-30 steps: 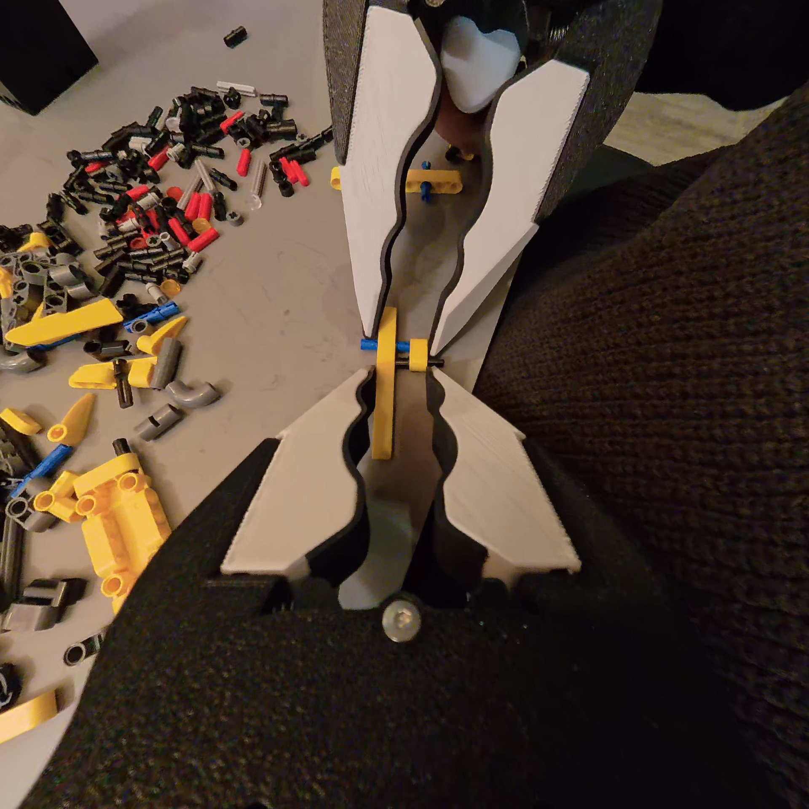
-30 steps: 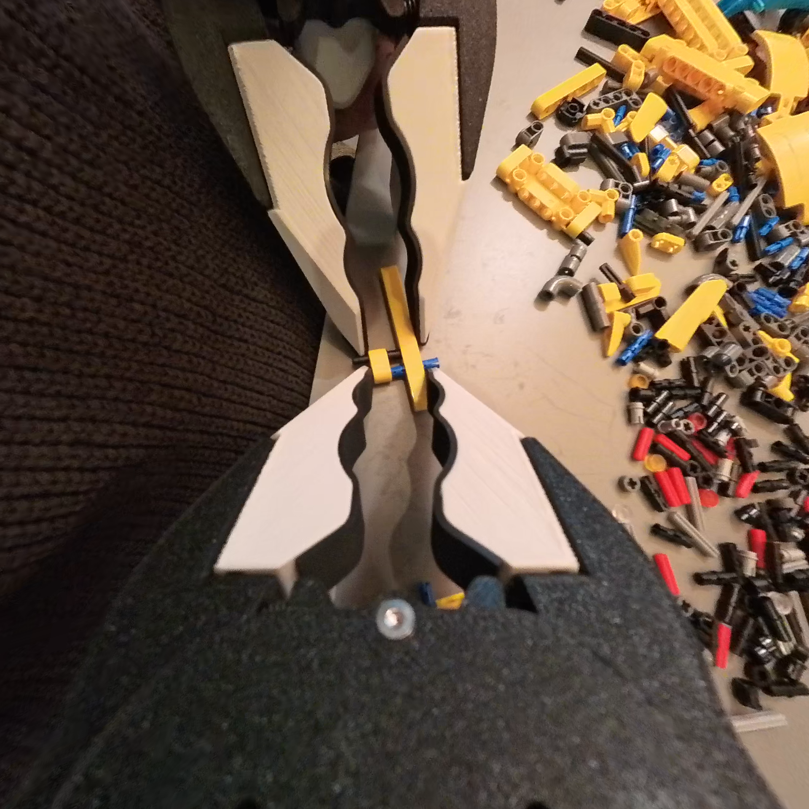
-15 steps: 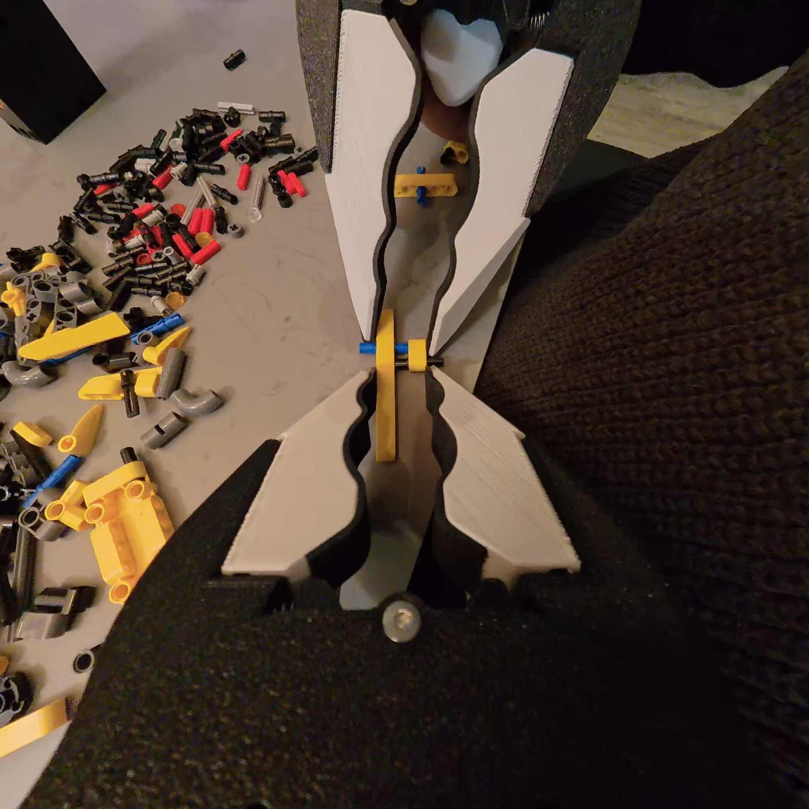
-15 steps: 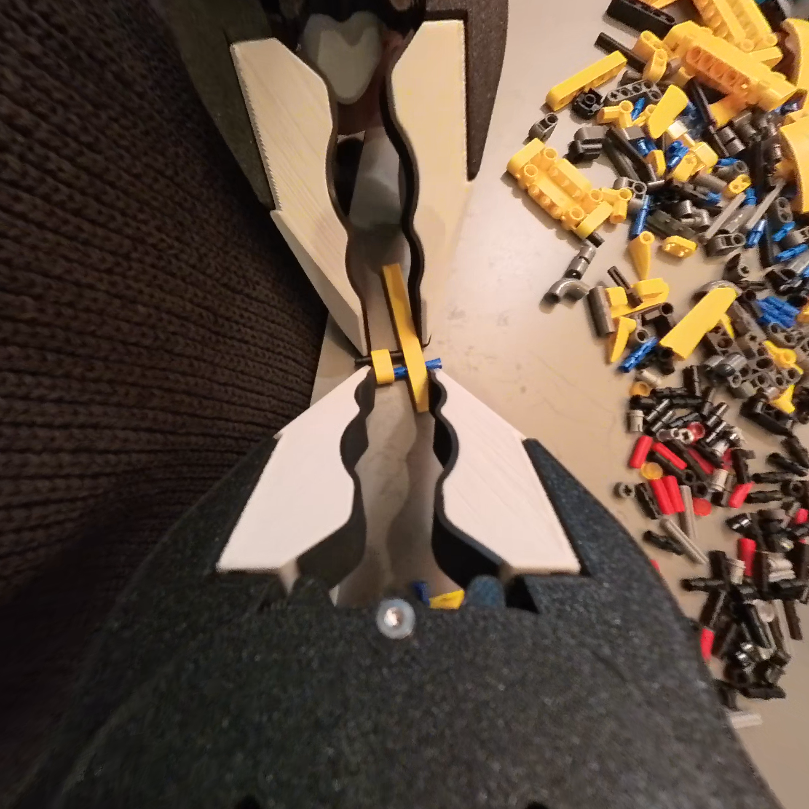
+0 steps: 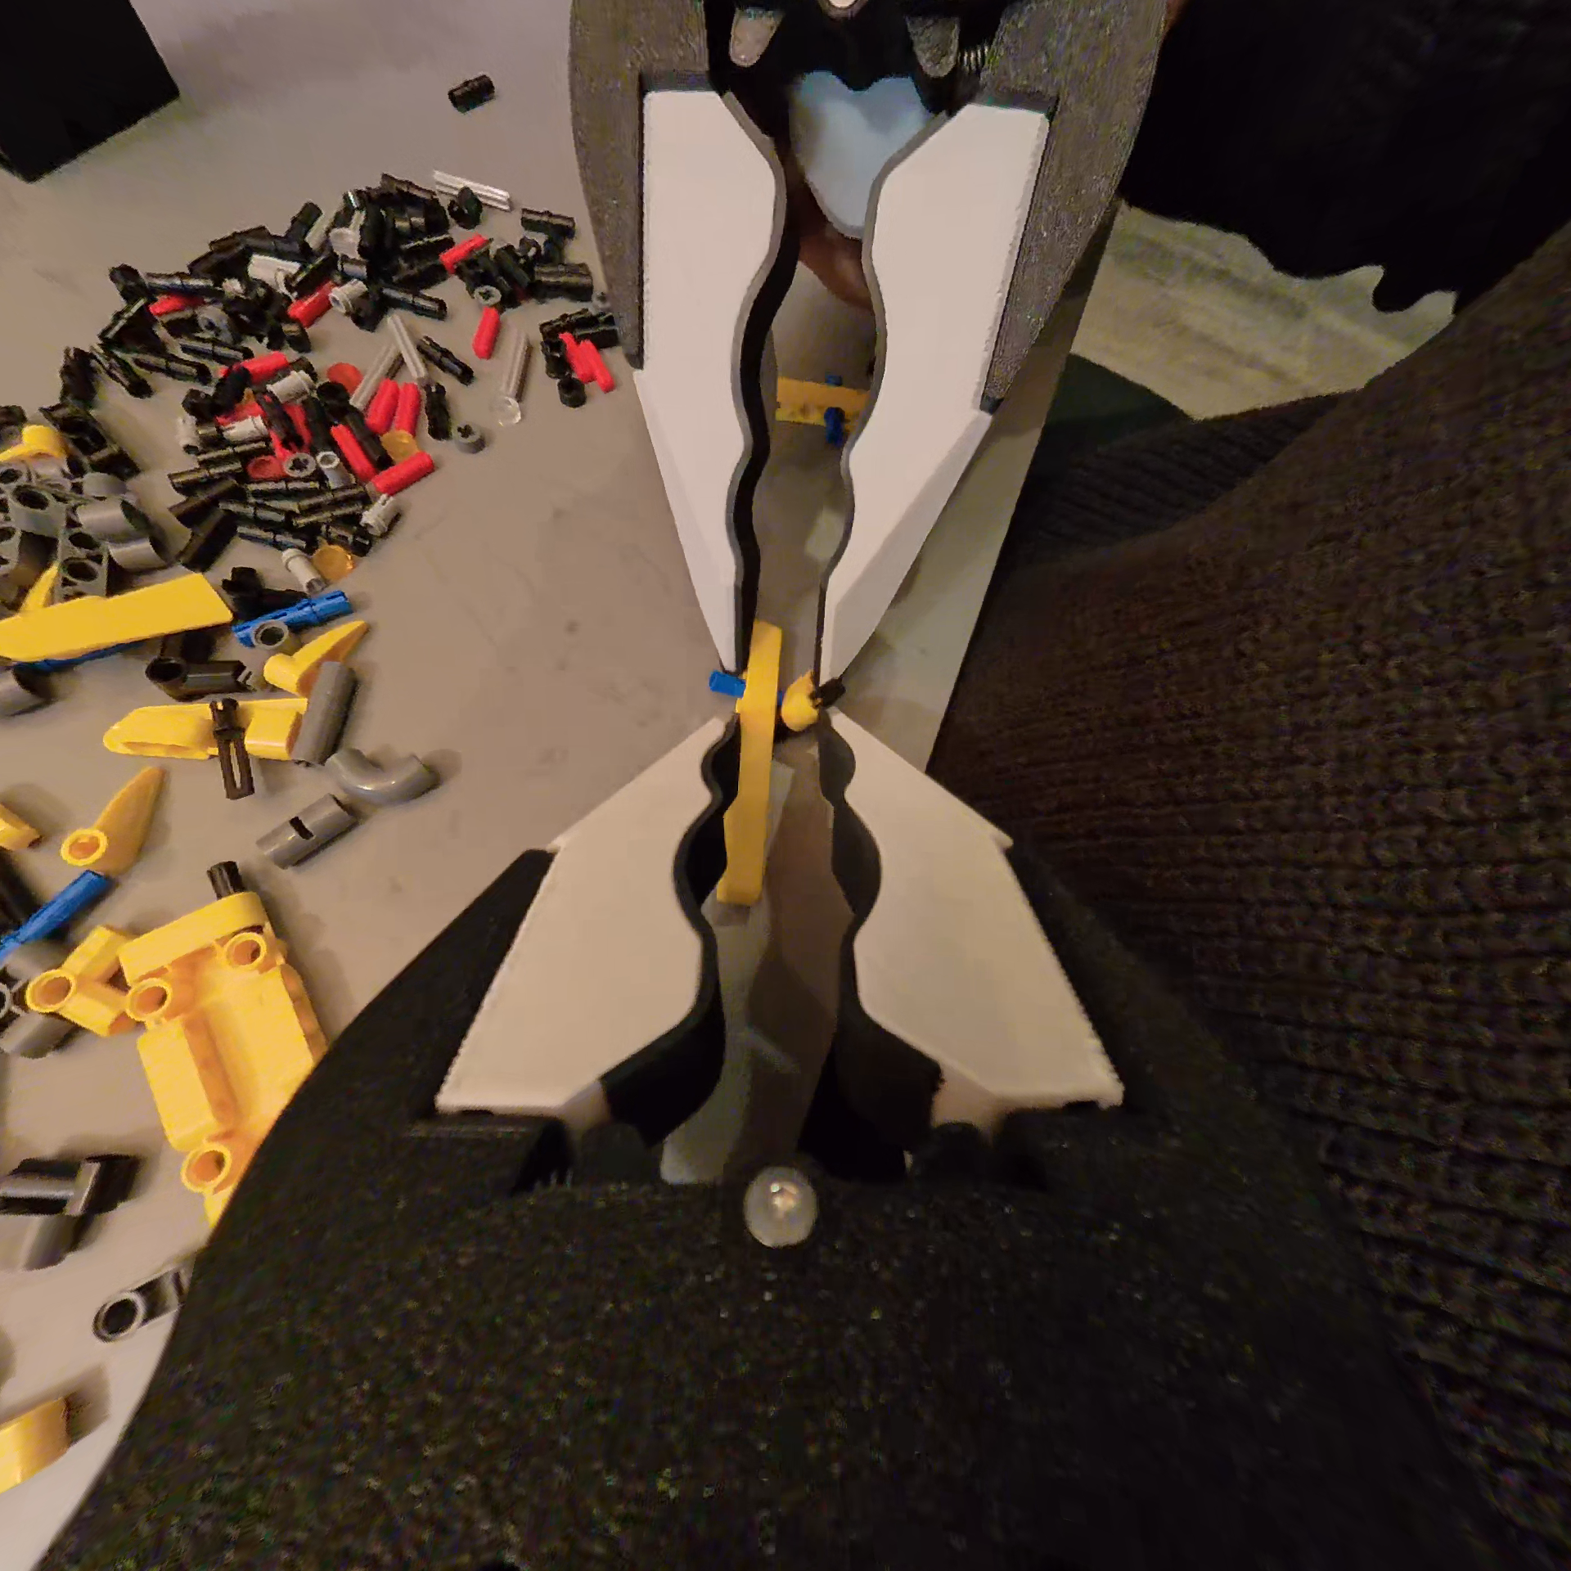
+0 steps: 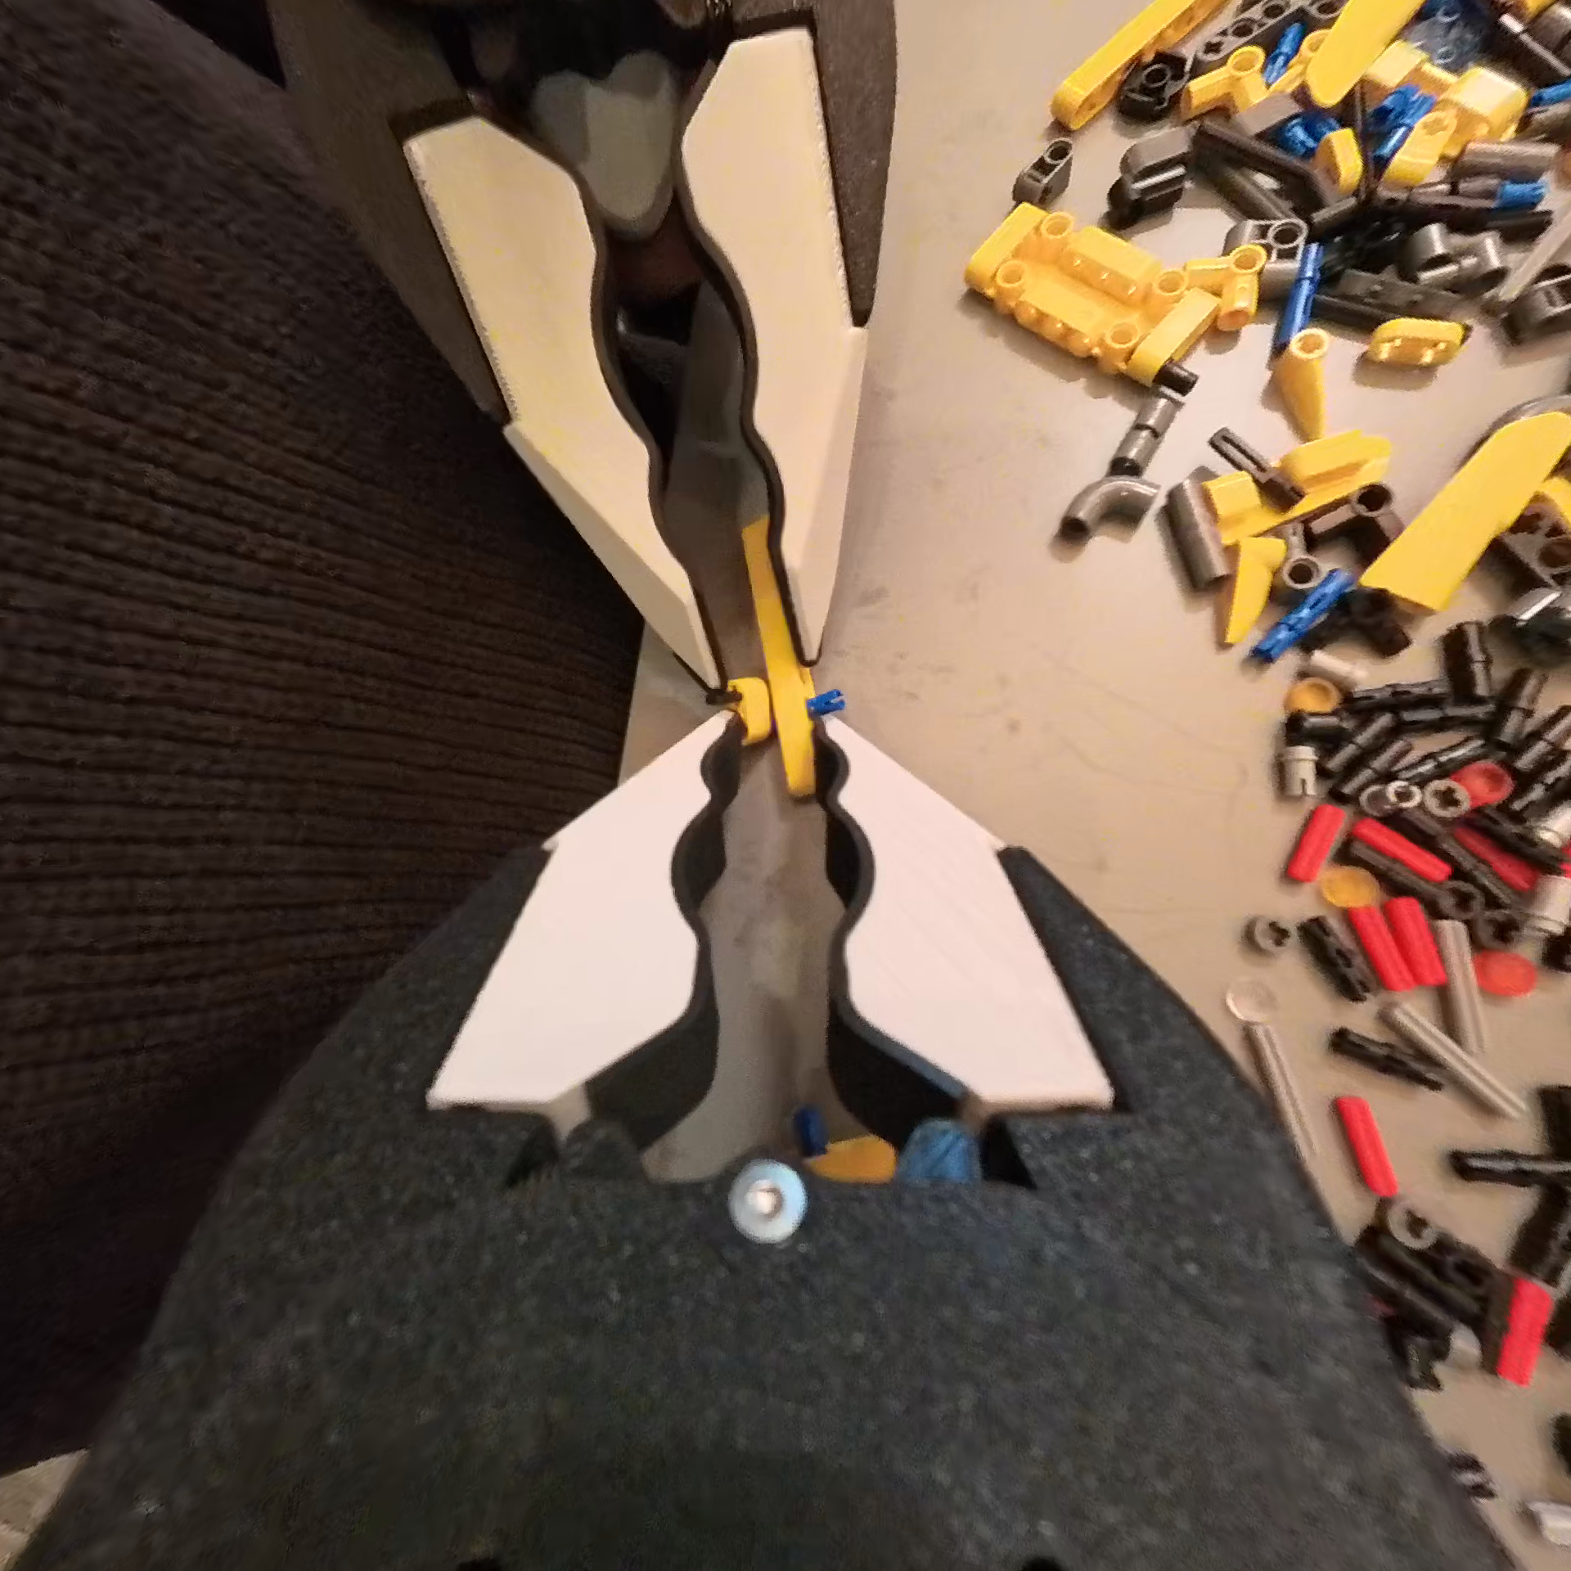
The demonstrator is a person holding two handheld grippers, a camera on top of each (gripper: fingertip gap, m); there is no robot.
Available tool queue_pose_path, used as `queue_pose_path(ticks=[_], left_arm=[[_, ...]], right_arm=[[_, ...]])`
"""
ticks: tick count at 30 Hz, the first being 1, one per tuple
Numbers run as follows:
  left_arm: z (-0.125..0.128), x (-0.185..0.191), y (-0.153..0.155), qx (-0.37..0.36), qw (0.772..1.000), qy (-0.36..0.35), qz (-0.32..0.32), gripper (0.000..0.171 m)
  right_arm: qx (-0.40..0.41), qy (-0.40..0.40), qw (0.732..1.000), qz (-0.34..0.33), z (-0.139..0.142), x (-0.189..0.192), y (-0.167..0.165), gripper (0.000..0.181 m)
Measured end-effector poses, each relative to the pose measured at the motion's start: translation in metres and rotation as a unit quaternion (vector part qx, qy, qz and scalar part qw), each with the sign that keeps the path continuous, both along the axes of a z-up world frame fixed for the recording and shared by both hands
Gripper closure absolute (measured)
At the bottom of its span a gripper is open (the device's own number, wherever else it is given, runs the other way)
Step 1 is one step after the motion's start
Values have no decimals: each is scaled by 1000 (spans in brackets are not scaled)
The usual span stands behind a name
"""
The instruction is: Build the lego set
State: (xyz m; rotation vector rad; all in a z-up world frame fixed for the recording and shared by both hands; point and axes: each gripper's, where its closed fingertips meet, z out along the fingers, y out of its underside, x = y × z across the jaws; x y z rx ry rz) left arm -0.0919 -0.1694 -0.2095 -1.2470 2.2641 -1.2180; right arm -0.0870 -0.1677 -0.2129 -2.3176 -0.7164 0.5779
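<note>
My two grippers meet tip to tip over the grey table point(image 5: 544, 595) near its edge. Between them is a small assembly: a long thin yellow beam point(image 5: 752, 791), a blue pin point(image 5: 723, 680) through it, and a small yellow bush point(image 5: 796, 704) on a black pin. My left gripper point(image 5: 775, 731) is shut on this assembly, with the beam lying back along its left finger. My right gripper point(image 5: 778, 667) faces it and pinches the same stack. In the right wrist view the right gripper point(image 6: 780, 723) encloses the bush point(image 6: 748, 706) and the beam point(image 6: 769, 612), which runs up into the left gripper point(image 6: 761, 672).
A pile of black, red and grey pins point(image 5: 323, 408) and yellow parts, among them a big yellow block point(image 5: 221, 1020), lies left of the grippers. A second yellow beam with a blue pin point(image 5: 816, 399) lies behind. A dark knitted sleeve point(image 5: 1275, 850) fills the other side, past the table edge. Less than 4 cm separates the two grippers' tips. The big yellow block point(image 5: 221, 1020) is about 11 cm from my left fingertips. Look for it in the right wrist view point(image 6: 1113, 302) too.
The small yellow bush has closed up against the long beam, and less blue pin shows between them. Both grippers stay tip to tip; they have shifted slightly over the table.
</note>
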Motion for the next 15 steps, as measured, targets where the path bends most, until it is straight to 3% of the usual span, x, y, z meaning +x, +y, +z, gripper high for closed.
queue_pose_path(ticks=[7,15], left_arm=[[-9,-3,1,61,998,-11,0,149],[-9,-3,0,82,997,-12,-3,149]], right_arm=[[32,-79,996,-2,-4,-1,1,157],[39,-128,991,6,-6,0,1,155]])
